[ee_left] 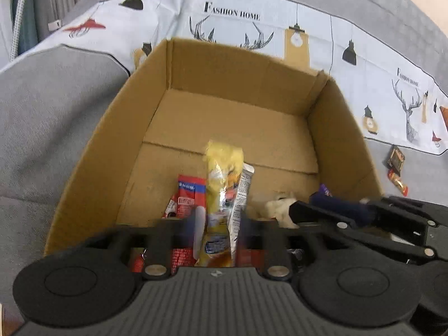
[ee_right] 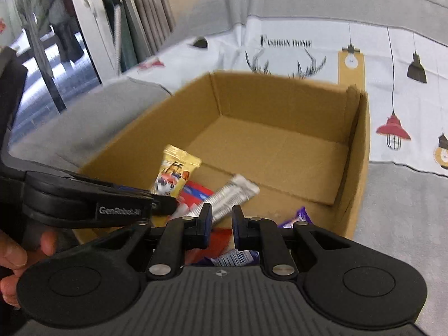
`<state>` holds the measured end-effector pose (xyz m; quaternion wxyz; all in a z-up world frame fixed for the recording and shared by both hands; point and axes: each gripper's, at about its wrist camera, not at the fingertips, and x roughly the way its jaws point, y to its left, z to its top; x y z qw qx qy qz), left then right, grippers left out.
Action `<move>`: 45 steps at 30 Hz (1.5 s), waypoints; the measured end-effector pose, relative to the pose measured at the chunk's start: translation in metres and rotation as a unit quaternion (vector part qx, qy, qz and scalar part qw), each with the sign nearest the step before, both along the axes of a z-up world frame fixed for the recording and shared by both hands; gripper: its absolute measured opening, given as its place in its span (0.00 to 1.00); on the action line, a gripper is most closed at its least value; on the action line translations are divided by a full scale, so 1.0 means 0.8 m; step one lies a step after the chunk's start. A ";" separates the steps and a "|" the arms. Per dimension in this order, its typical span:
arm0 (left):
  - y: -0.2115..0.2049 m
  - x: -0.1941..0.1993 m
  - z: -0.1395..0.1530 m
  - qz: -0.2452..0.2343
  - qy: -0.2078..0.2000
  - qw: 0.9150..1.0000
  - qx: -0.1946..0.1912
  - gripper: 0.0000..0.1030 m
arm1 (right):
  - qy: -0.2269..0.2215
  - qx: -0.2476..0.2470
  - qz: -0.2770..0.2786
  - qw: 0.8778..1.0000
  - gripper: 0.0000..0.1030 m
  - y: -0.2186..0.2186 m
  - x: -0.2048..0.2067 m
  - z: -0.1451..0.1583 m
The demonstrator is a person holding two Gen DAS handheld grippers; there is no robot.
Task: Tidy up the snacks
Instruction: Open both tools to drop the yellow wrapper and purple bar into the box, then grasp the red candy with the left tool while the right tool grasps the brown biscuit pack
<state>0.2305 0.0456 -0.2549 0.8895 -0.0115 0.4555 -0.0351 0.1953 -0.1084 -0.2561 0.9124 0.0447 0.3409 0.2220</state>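
An open cardboard box stands on a grey sofa. My left gripper is over its near end, shut on a yellow snack packet and a silver wrapper that stick up between the fingers. Red packets lie under it. In the right wrist view the left gripper holds the yellow packet, with the silver wrapper beside it. My right gripper hangs over the near right part of the box, jaws slightly apart and empty, above a purple packet.
A white printed cloth covers the sofa behind the box. Two small snack packets lie on the sofa to the right of the box. The far half of the box floor is bare. Curtains and a window stand at far left.
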 end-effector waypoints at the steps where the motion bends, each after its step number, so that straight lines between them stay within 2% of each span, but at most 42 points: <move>1: -0.005 -0.001 0.009 0.014 -0.008 1.000 0.013 0.75 | -0.008 0.005 -0.015 1.000 0.37 -0.006 -0.003 0.005; 2: -0.006 -0.004 0.015 0.019 -0.018 1.000 0.017 0.84 | -0.015 0.009 -0.030 0.999 0.42 -0.014 -0.005 0.009; 3: -0.010 -0.005 0.021 0.016 -0.026 0.999 0.014 0.86 | -0.021 0.019 -0.035 0.999 0.47 -0.023 -0.005 0.012; 5: -0.026 -0.009 0.033 0.004 -0.031 1.000 0.002 0.86 | -0.033 0.041 -0.035 0.998 0.55 -0.046 -0.011 0.019; 8: -0.065 -0.008 0.043 -0.017 -0.039 0.999 -0.003 0.86 | -0.056 0.034 -0.047 0.997 0.62 -0.078 -0.023 0.025; 10: -0.095 -0.007 0.047 -0.033 -0.046 0.998 -0.016 0.86 | -0.059 0.047 -0.069 0.995 0.69 -0.110 -0.030 0.027; 17: -0.231 0.027 0.029 -0.117 -0.013 0.991 -0.061 0.84 | -0.070 0.062 -0.159 0.983 0.68 -0.249 -0.039 0.019; 20: -0.292 0.040 0.008 -0.158 -0.012 0.985 -0.062 0.80 | -0.066 0.054 -0.197 0.977 0.64 -0.307 -0.035 0.002; 22: -0.330 0.053 -0.011 -0.174 0.006 0.982 -0.068 0.75 | -0.059 0.048 -0.217 0.973 0.54 -0.342 -0.029 -0.016; 23: -0.349 0.059 -0.022 -0.186 0.012 0.980 -0.074 0.73 | -0.043 0.053 -0.225 0.972 0.50 -0.359 -0.023 -0.029; 24: -0.365 0.067 -0.031 -0.198 0.014 0.977 -0.079 0.72 | -0.023 0.062 -0.235 0.970 0.41 -0.374 -0.017 -0.044; 25: -0.382 0.076 -0.043 -0.208 0.020 0.974 -0.084 0.65 | -0.006 0.073 -0.247 0.966 0.35 -0.388 -0.010 -0.057; 26: -0.397 0.087 -0.059 -0.211 0.034 0.973 -0.090 0.55 | 0.012 0.086 -0.257 0.963 0.32 -0.400 -0.003 -0.070; 28: -0.418 0.111 -0.091 -0.206 0.066 0.971 -0.099 0.45 | 0.032 0.102 -0.267 0.958 0.20 -0.412 0.014 -0.090; 31: -0.432 0.134 -0.123 -0.197 0.094 0.969 -0.116 0.33 | 0.049 0.091 -0.287 0.952 0.13 -0.422 0.029 -0.114; 35: -0.432 0.151 -0.146 -0.184 0.119 0.966 -0.135 0.33 | 0.072 0.073 -0.303 0.947 0.12 -0.430 0.034 -0.136; 38: -0.426 0.160 -0.152 -0.169 0.126 0.965 -0.154 0.33 | 0.087 0.103 -0.303 0.943 0.12 -0.436 0.043 -0.150; 40: -0.421 0.164 -0.153 -0.162 0.121 0.966 -0.160 0.33 | 0.088 0.121 -0.276 0.950 0.11 -0.424 0.053 -0.155; 43: -0.416 0.176 -0.153 -0.152 0.117 0.968 -0.160 0.33 | 0.093 0.107 -0.255 0.957 0.11 -0.404 0.063 -0.150; 45: -0.417 0.183 -0.153 -0.147 0.116 0.969 -0.163 0.33 | 0.101 0.134 -0.268 0.949 0.11 -0.413 0.061 -0.145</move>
